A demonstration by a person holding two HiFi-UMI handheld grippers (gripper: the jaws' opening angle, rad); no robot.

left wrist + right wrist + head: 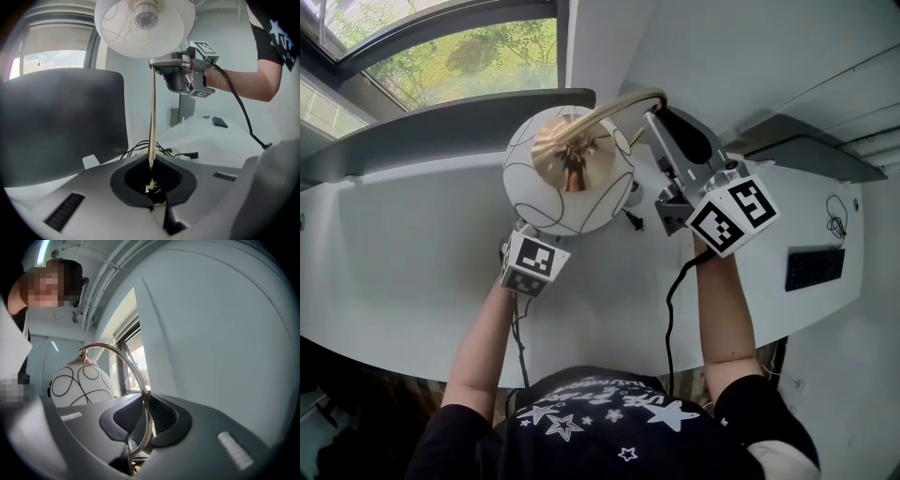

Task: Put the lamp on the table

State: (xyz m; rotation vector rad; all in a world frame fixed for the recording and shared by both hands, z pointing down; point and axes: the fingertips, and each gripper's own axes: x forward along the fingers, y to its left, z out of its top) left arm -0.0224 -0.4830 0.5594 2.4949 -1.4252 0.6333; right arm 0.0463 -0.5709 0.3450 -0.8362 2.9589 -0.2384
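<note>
Most of the head view was taken up by the white table (403,244), with a dark monitor (441,122) along its upper edge. The lamp (534,192) stood over the table in the upper middle of that view and was gripped in two places. Its white globe shade (145,28), lined in black, hung at the top of the left gripper view.

The left gripper (152,180) was clamped on the straight lower part of the brass stem (152,117), which ran down between its jaws at the bottom centre of that view. The right gripper (143,423) was clamped higher up, where the stem curved over toward the shade in the left half of the right gripper view.

The task looked near its end: the lamp was upright and over the table, so what seemed left was to set it down, if it was not down yet, and let go.

The lamp's base was hidden under the shade and the grippers, so whether it touched the table could not be told. A black keyboard (814,268) lay at the right edge, and a loose plug (631,221) lay just beside the shade.
</note>
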